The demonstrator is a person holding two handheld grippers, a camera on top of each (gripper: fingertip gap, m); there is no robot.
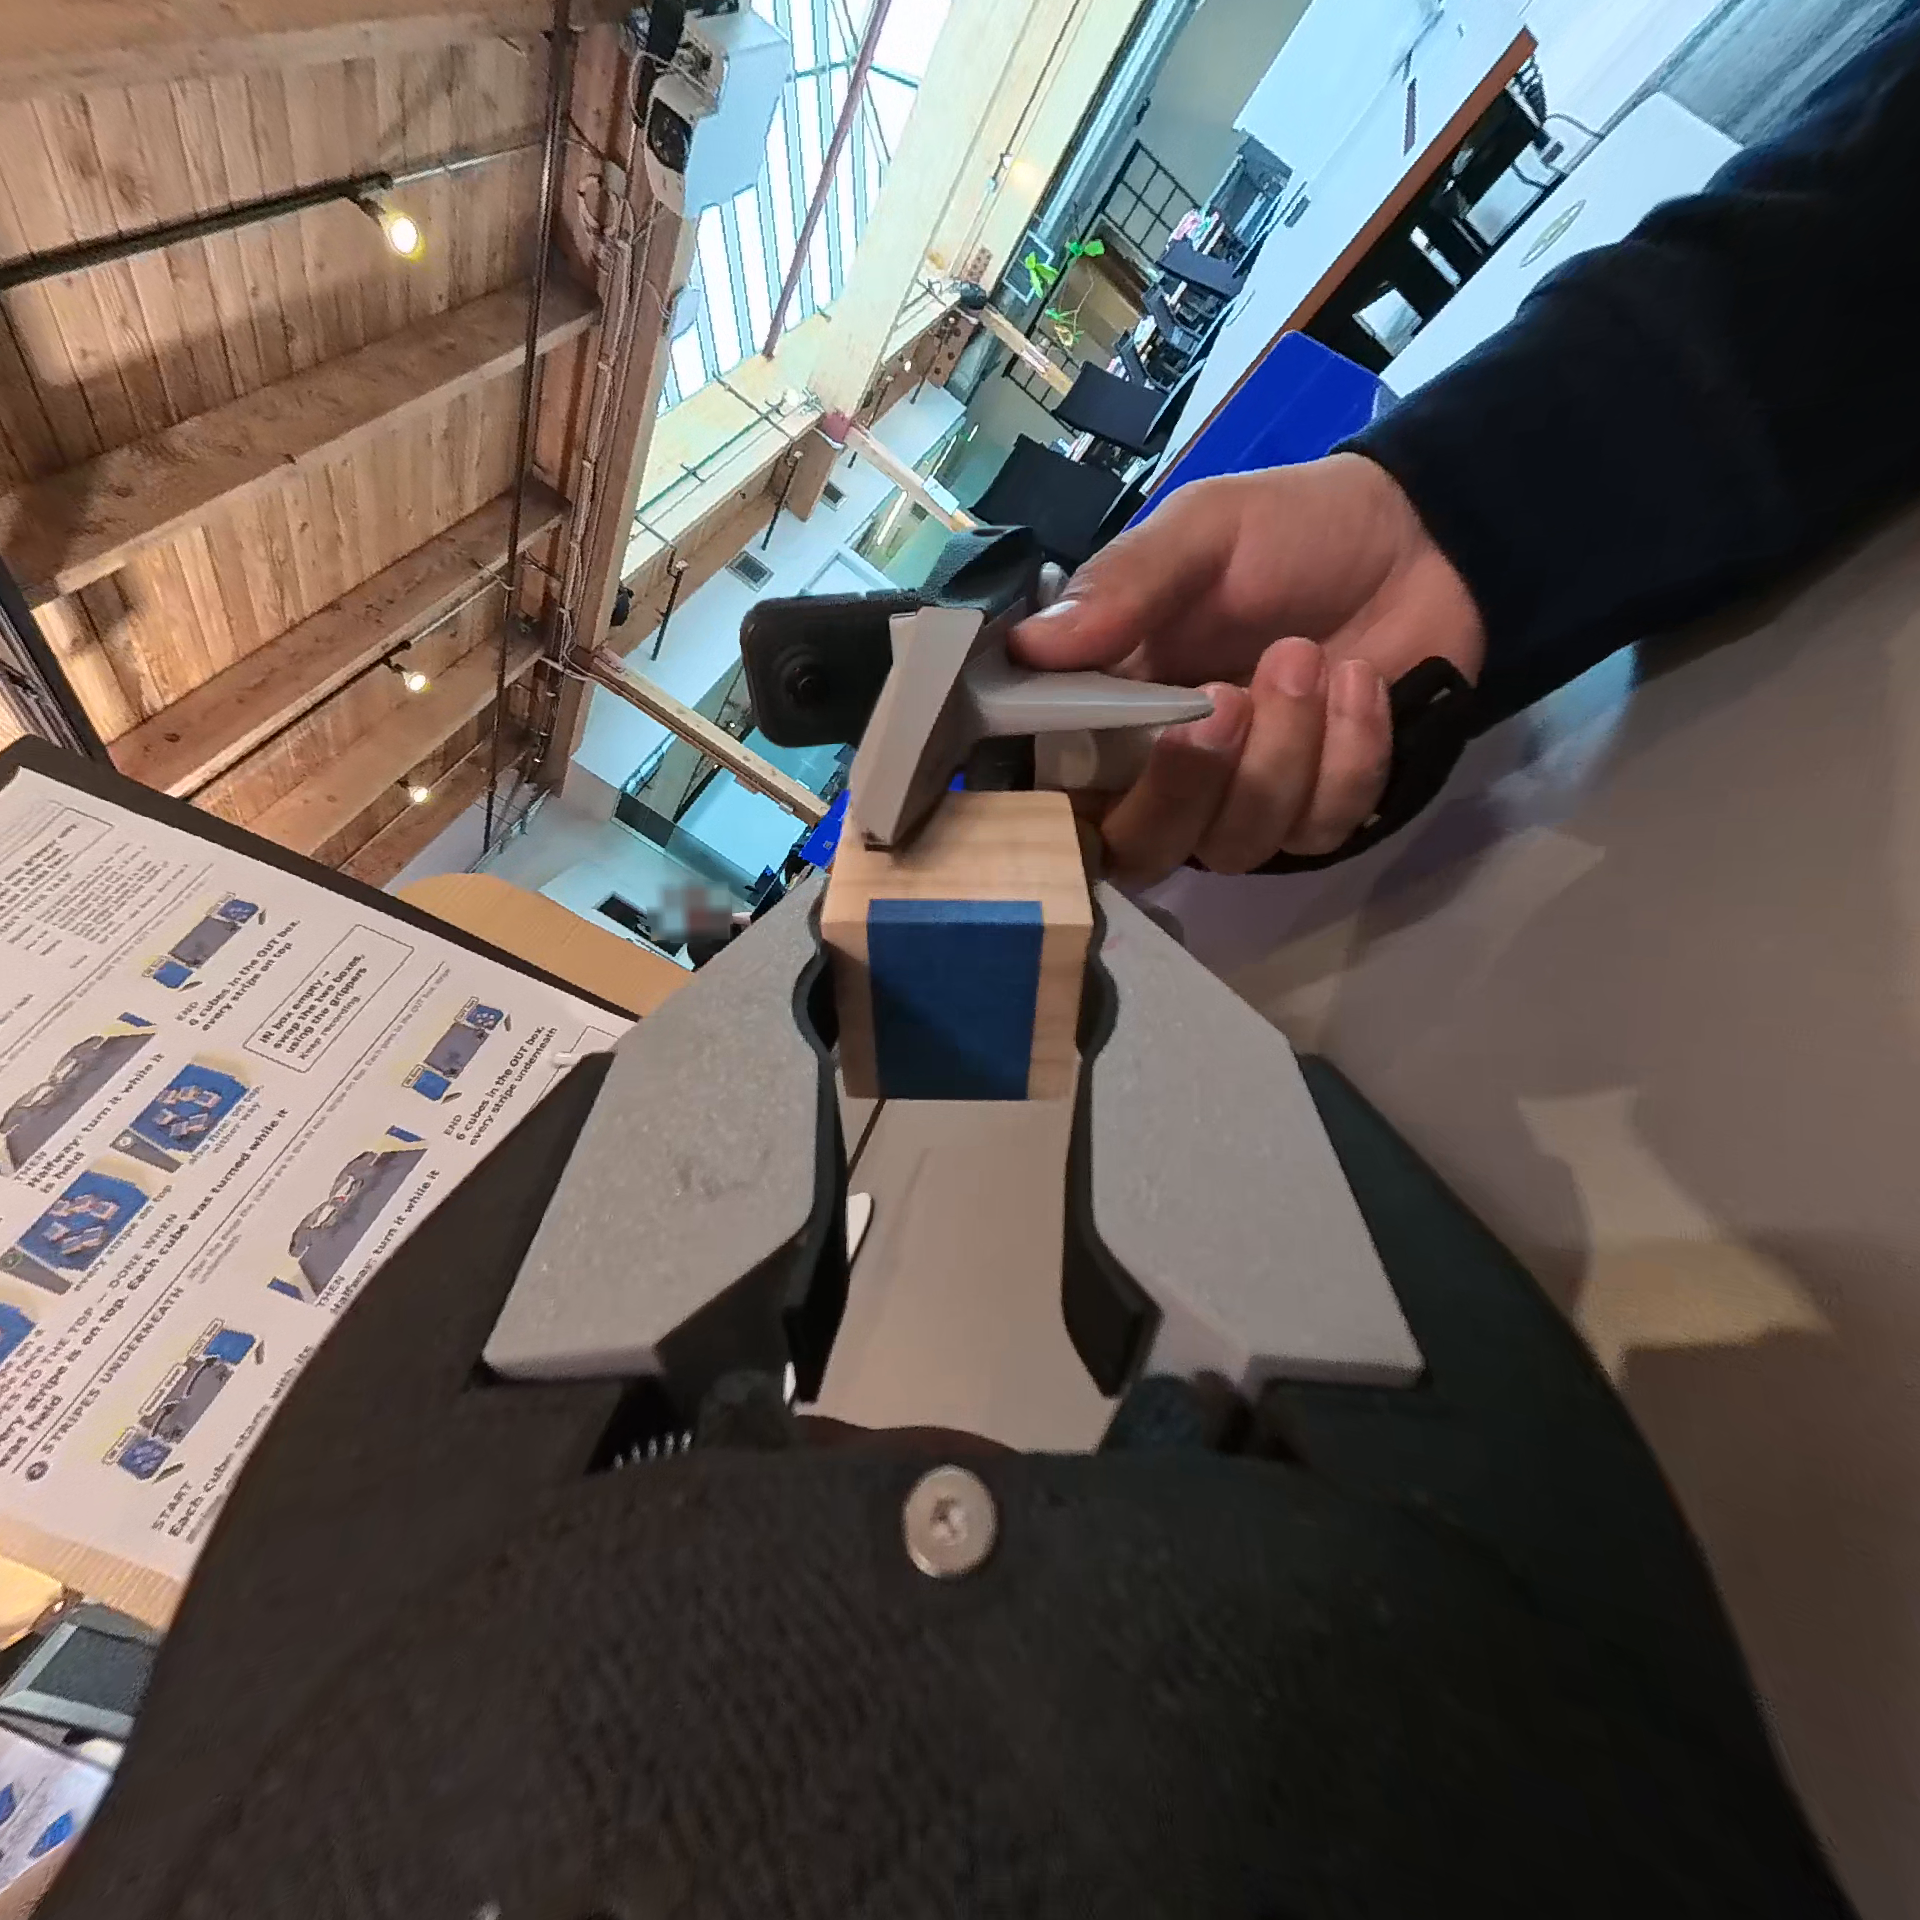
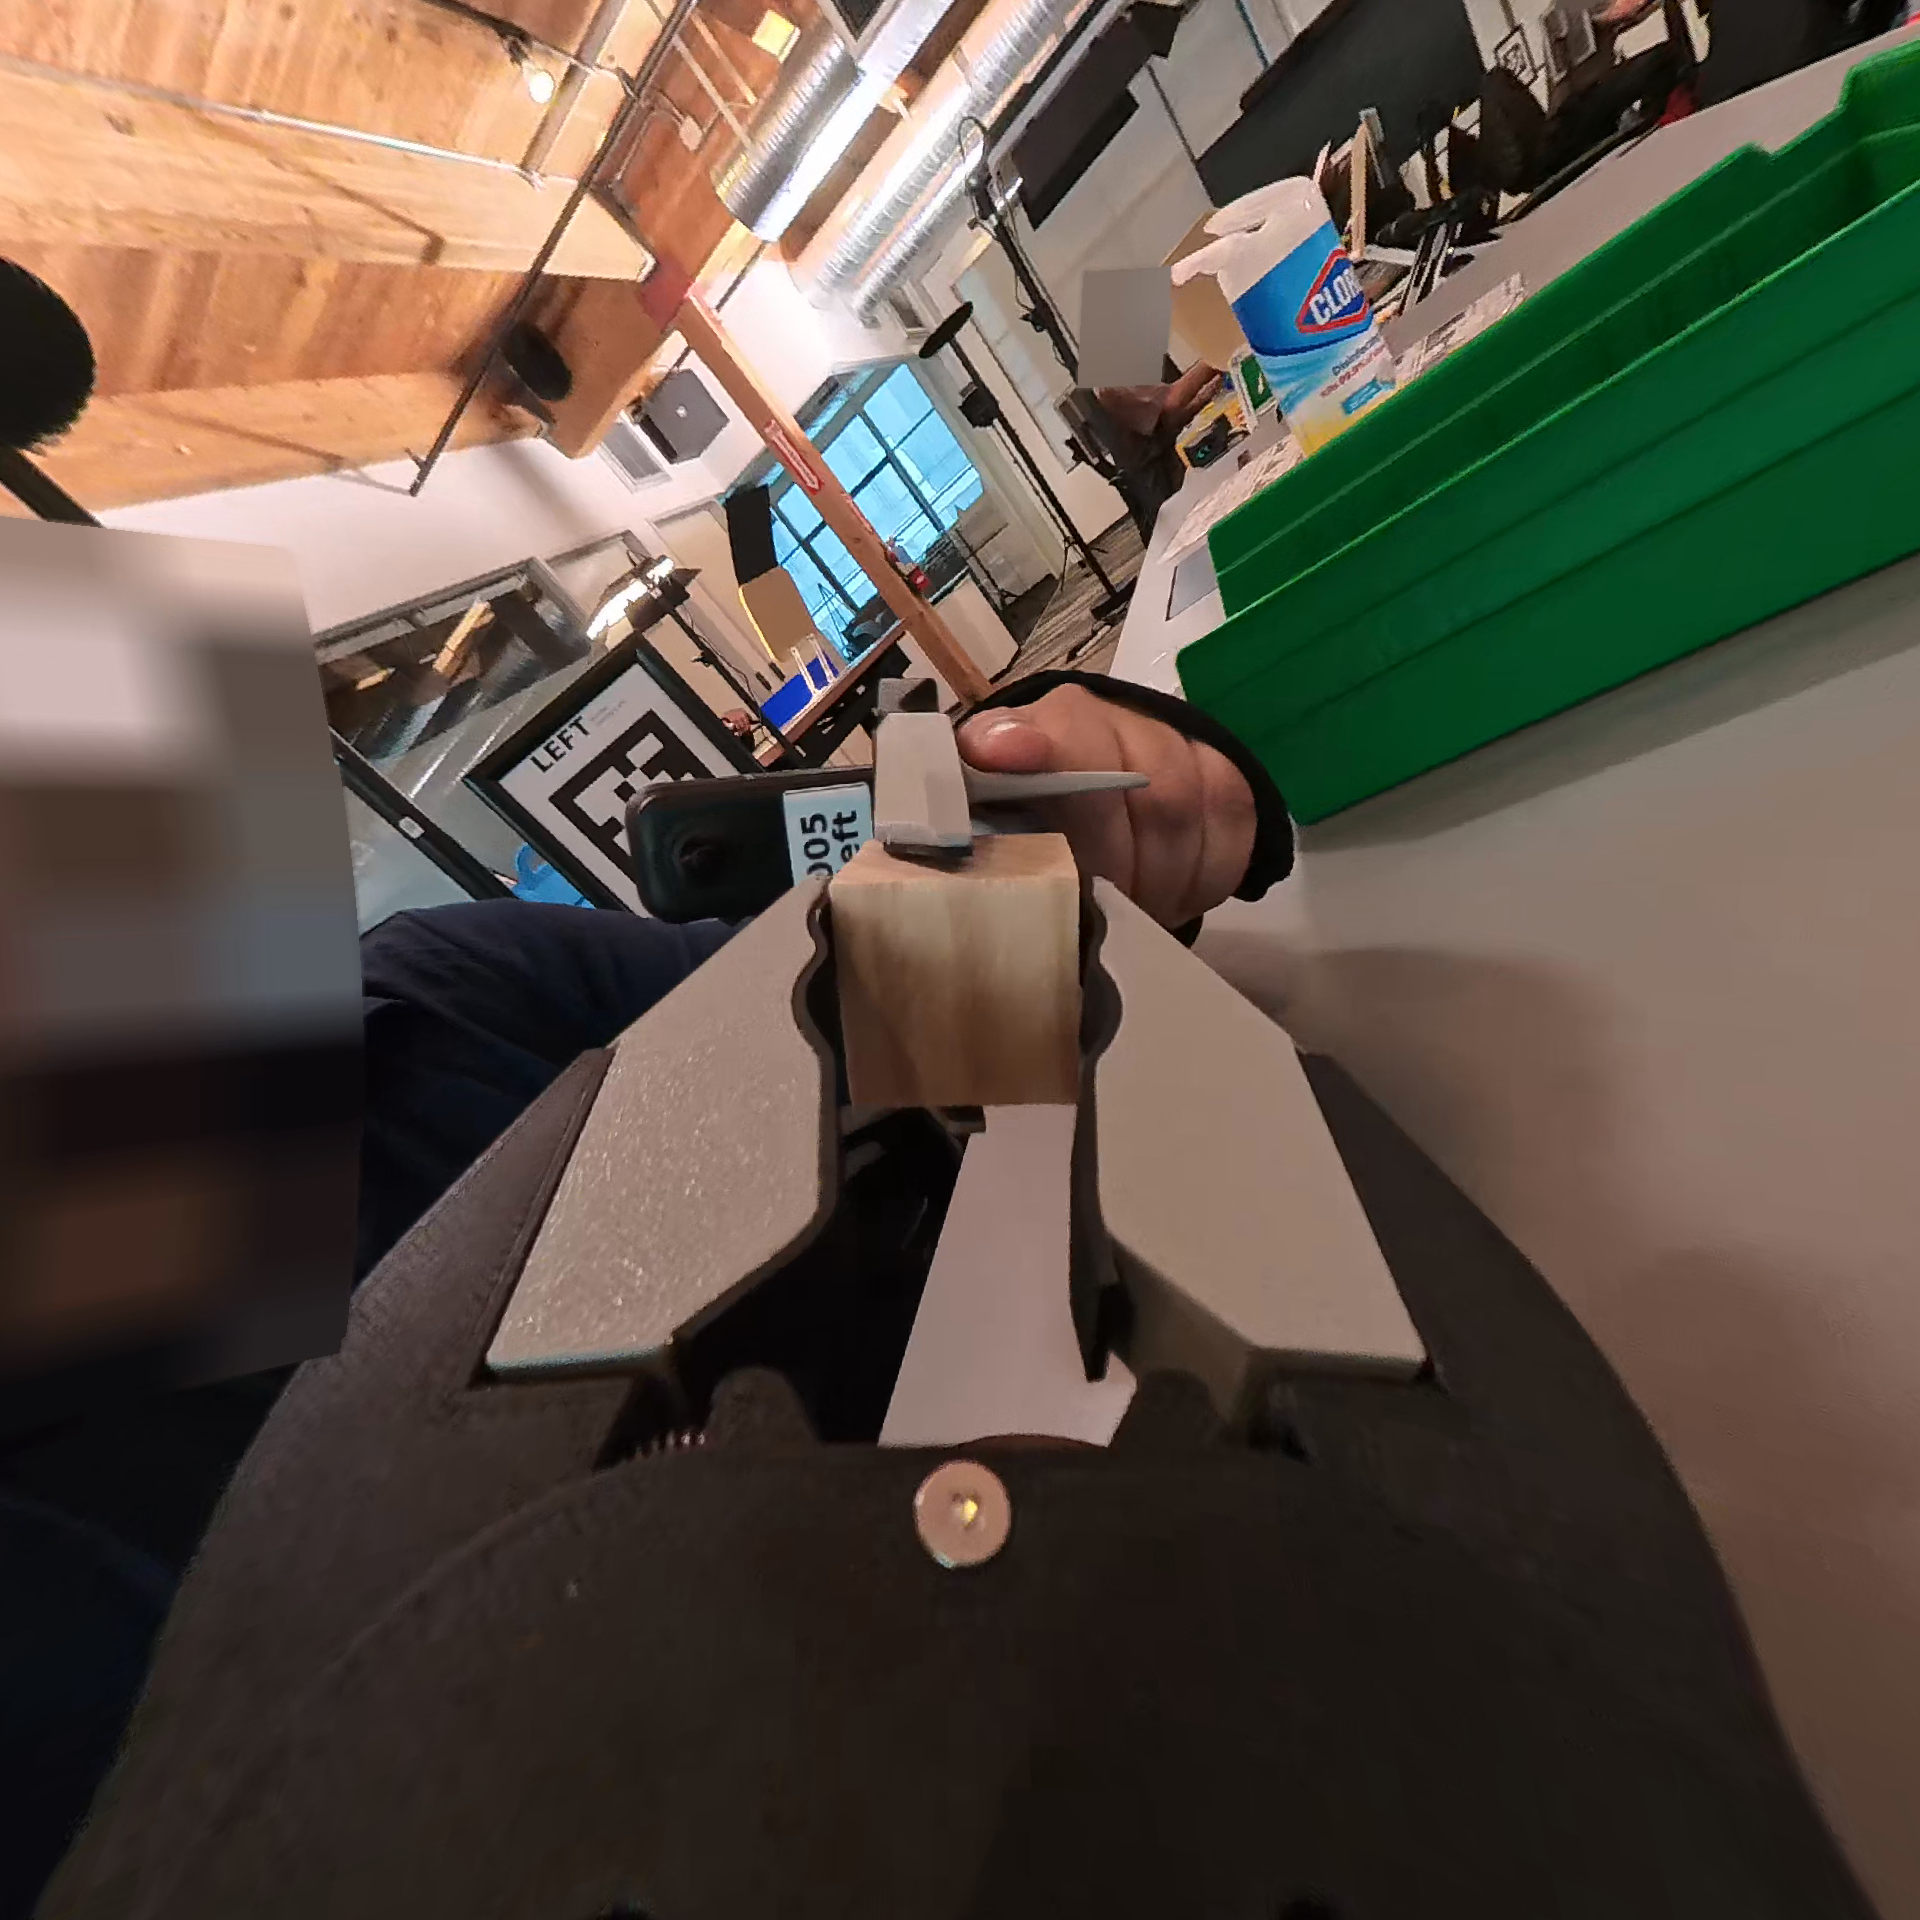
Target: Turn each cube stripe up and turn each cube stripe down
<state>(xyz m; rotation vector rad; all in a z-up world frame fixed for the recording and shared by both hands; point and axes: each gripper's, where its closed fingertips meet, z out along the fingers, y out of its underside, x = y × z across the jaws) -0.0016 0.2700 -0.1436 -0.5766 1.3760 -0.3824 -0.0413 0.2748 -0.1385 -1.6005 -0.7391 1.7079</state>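
One wooden cube (image 1: 956, 997) is held in the air by both grippers at once. In the left wrist view my left gripper (image 1: 956, 935) is shut on its left and right sides, with the blue stripe (image 1: 954, 997) facing the camera. A finger (image 1: 914, 748) of the right gripper presses on the cube's top face. In the right wrist view my right gripper (image 2: 956, 935) is shut on the same cube (image 2: 956, 997), which shows a plain wood face. A finger (image 2: 920, 790) of the left gripper sits on its top.
A printed instruction sheet (image 1: 208, 1143) lies at the left. Stacked green bins (image 2: 1558, 468) and a wipes canister (image 2: 1309, 312) stand on the grey table (image 2: 1558, 1039). A blue box (image 1: 1288, 416) is farther back. A hand (image 1: 1247, 665) holds the right gripper.
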